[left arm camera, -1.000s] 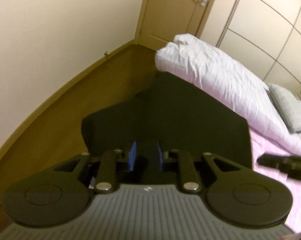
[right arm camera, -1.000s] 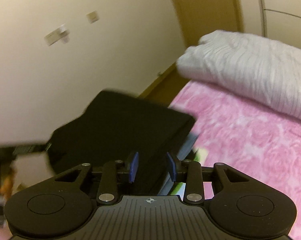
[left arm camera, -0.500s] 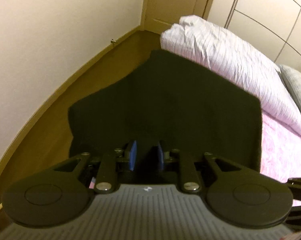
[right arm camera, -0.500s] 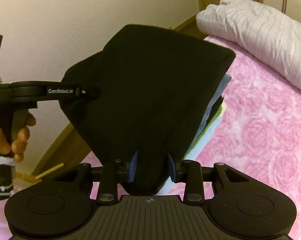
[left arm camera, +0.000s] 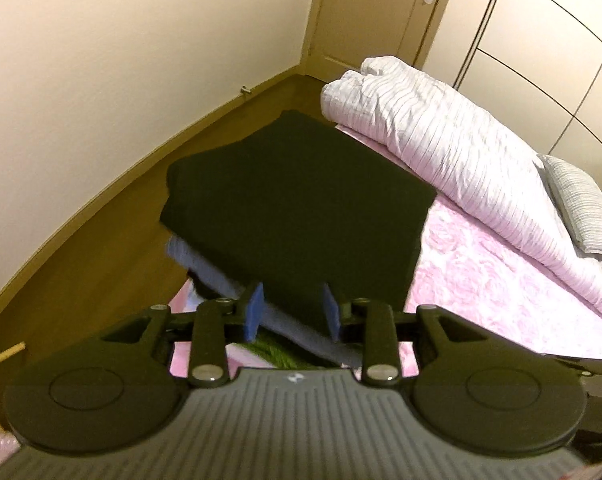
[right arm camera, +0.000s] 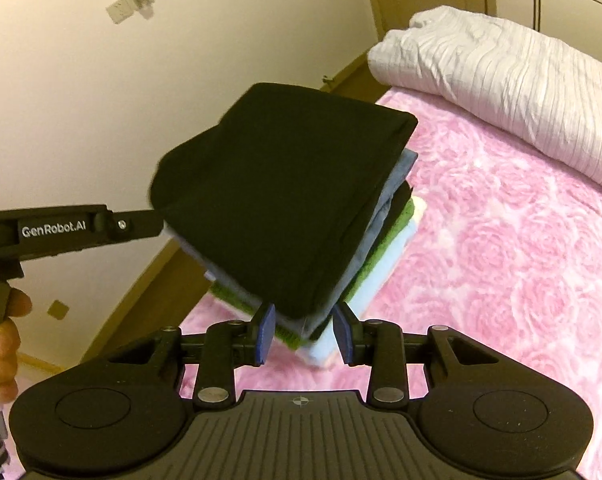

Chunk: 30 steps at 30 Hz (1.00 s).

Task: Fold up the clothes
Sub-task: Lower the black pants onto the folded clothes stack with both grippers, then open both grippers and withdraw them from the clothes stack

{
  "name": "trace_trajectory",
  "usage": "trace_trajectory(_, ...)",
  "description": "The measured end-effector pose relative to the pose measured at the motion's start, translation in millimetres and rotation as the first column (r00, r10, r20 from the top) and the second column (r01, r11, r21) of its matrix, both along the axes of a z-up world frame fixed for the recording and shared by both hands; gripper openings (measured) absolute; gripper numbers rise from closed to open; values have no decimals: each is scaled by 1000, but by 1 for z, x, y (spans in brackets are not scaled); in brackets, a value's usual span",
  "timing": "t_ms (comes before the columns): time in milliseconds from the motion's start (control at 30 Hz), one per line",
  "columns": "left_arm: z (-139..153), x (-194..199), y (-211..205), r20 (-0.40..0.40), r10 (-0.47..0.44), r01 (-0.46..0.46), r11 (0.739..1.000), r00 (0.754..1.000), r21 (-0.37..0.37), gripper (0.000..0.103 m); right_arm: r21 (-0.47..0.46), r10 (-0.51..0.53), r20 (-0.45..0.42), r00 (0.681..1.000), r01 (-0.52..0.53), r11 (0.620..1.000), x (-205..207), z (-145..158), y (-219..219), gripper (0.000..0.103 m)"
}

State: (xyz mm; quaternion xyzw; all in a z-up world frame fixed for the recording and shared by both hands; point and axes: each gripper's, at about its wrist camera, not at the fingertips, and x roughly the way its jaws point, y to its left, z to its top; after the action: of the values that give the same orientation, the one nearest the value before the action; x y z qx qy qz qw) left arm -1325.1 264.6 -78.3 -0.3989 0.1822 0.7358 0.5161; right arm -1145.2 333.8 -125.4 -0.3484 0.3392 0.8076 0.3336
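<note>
- Our left gripper [left arm camera: 291, 312] and right gripper [right arm camera: 304, 332] both stand released, fingers parted around the near edge of the black garment [right arm camera: 285, 196].
- Just ahead, it lies folded atop the stack [right arm camera: 385, 248]; we would draw back level, not snagging it.

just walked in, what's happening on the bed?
A person holds a tool in each hand. The folded black garment now lies on top of a stack of folded clothes on the pink bedspread. The left tool and right tool both sit open at its near edge.
</note>
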Motion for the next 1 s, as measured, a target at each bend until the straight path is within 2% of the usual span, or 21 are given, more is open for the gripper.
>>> trace_trajectory(67,2,18,0,-17,21,-21,1000,1000,-11,30,-4,8,-20,1000,-8,1000,14,7,-9,36)
trace_trajectory(367,21,111,-50,-82,101,-105,993,991,-47,30,-10,15,-77,997,-15,1000,105,32,-40,36)
trace_trajectory(433,23,132,-58,-95,115,-120,991,989,-51,33,-5,16,-90,996,-17,1000,126,37,-44,36)
trace_trajectory(700,22,209,-86,-128,165,-175,982,978,-72,34,46,60,-107,992,-55,997,194,54,-57,37)
trace_trajectory(1000,11,252,-98,-139,259,-272,959,956,-83,34,66,136,-91,987,-130,989,235,50,-66,37)
